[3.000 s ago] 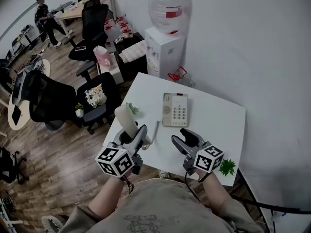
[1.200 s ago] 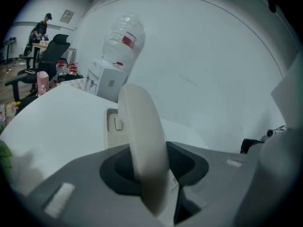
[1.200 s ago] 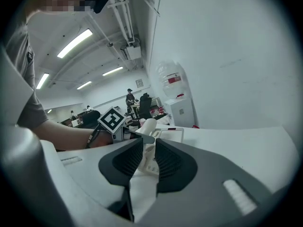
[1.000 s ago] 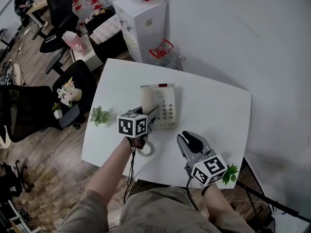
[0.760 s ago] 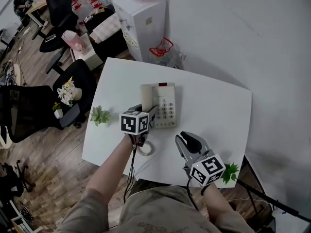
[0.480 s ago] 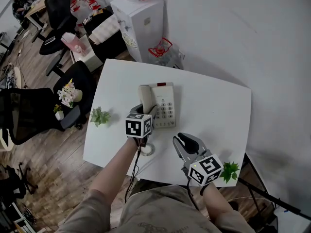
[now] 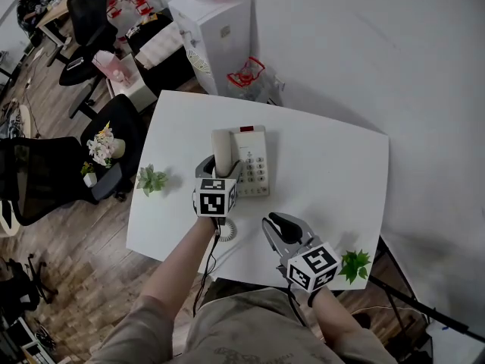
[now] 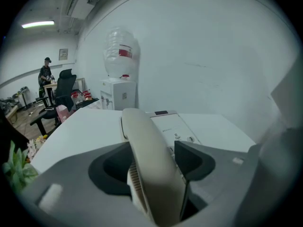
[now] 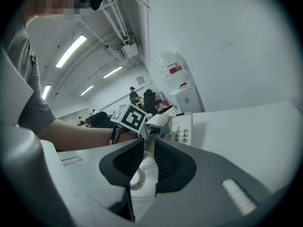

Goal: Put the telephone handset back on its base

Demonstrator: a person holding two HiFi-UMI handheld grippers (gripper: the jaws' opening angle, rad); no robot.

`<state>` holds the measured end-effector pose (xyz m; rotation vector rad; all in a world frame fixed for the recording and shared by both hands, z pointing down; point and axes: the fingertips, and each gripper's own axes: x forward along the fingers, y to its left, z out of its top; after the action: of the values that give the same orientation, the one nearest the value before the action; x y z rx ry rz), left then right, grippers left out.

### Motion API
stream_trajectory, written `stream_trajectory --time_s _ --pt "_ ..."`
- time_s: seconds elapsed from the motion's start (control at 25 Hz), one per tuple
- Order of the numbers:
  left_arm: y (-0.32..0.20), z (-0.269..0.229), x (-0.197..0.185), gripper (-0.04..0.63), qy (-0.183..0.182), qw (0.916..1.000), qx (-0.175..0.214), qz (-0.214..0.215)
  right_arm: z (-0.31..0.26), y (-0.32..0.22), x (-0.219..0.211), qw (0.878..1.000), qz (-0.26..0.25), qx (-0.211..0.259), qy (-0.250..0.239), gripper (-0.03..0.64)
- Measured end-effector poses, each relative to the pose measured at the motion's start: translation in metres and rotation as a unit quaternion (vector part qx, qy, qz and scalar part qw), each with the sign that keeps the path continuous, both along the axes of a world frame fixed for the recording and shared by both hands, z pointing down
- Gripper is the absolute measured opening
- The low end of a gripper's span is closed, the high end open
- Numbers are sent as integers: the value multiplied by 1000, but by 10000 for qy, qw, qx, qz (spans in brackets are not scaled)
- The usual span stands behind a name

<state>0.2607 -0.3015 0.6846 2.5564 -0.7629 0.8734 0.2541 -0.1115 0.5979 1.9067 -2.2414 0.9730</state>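
We hold handset (image 7: 221, 144) in left gripper (image 7: 217, 167), jaws clamped on its near end. Handset lies along left side of base (image 7: 254, 161), seemingly in cradle. Right gripper (image 7: 281, 226) hangs before base, jaws barely apart, empty. Left to do: confirm seating, release.

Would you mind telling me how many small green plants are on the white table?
2. One green plant sits near the left edge of the white table; the other green plant is at its near right corner. The person's arms could hide more.
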Motion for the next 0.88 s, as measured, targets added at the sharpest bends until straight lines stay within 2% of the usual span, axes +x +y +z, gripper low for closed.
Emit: stream_trajectory --time_s 0.08,0.12,0.16,0.48,0.68,0.88 --pt "-2 3 -6 302 -165 9997 136 -128 1 2 2 10000 -7 -23 29 95" --pt "-4 5 -9 351 -258 9993 168 -195 1 3 3 10000 -12 -29 42 94" --pt "-5 6 -11 372 -315 9991 155 -245 1 4 4 10000 -13 -32 52 94" --pt "0 3 -17 374 -131 9994 -153 -290 -2 5 7 9999 -31 -20 156 92" --pt "9 -21 -31 372 87 9996 -133 -247 -28 -1 8 9968 -130 236 758 61" --pt "21 -61 -55 371 267 9994 -53 -222 -63 -9 9 9946 -130 462 924 60"
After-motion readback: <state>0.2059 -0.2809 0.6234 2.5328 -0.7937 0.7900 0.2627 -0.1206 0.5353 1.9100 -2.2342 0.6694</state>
